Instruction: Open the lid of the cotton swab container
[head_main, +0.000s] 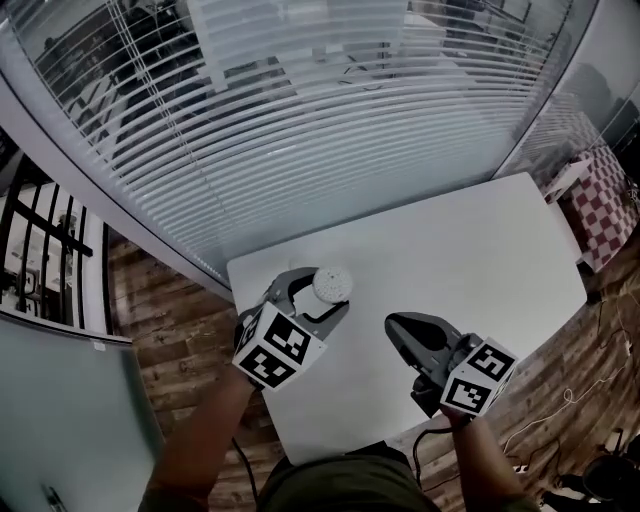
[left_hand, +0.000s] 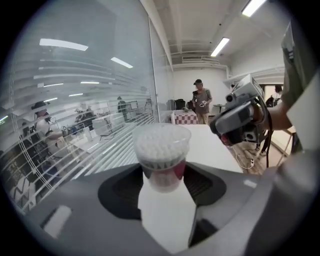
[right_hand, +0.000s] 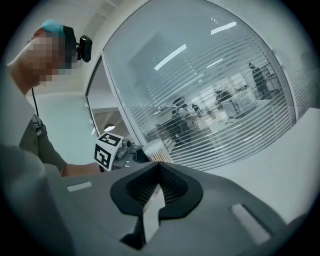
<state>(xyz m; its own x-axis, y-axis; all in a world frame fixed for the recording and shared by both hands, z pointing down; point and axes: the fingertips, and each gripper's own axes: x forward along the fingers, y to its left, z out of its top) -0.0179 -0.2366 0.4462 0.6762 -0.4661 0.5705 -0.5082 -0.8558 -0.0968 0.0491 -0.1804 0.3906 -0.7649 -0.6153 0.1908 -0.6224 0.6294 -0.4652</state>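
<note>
While the left gripper (head_main: 312, 300) clamps the upright cotton swab container (left_hand: 161, 150) over the white table's (head_main: 480, 250) eight-o'clock corner, lid apparently still on, the right gripper (head_main: 403, 330), jaws together and empty, has it nearby at ten o'clock.

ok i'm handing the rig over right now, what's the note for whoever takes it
Left tongs: shut on the cotton swab container, held upright near the table's left corner.
Right tongs: shut, empty, apart from the container.
Done: container gripped.
Left: the clear lid seems to be on, though it is hard to tell; probably open the right tongs, grip it and lift it off.
</note>
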